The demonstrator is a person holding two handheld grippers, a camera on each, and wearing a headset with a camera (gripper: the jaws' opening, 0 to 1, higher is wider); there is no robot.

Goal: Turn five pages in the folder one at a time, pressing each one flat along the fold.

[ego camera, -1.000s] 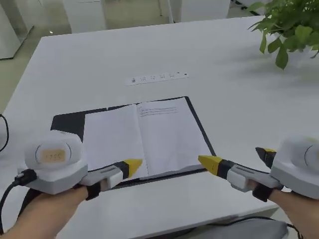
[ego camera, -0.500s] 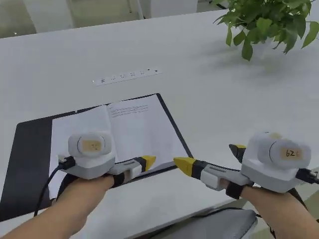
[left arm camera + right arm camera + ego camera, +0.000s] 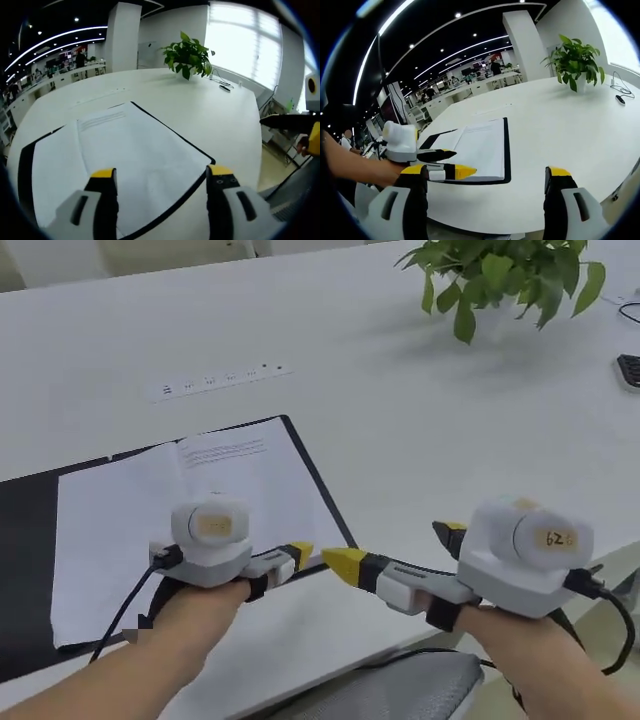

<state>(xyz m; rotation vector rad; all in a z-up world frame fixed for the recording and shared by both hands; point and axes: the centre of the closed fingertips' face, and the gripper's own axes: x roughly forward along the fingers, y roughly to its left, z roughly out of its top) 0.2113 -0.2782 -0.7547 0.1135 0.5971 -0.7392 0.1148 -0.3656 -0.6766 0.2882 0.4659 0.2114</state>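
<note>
Since a second ago, the left tongs [image 3: 298,555] have slid along the near edge of the folder [image 3: 25,550], away from the fold and toward its near right corner. The rest of the shift is just the head camera turning.

In the head view the folder lies open on the white tabletop [image 3: 400,390], at the left and middle of the picture. Its fold runs from the top middle down toward the person and goes under the left hand. The right page [image 3: 250,485] lies flat. Its loose edge runs the same way as the fold, along the black rim.

The near right corner [image 3: 212,161] is the spot that matters. In the left gripper view it sits just ahead of the right-hand jaw, and these tongs are spread wide with nothing between them.

The right tongs [image 3: 485,171] wait just right of that corner, over bare tabletop. They are spread apart and empty too. Both are near, but I think the right one has the easier reach to lift the loose edge.
</note>
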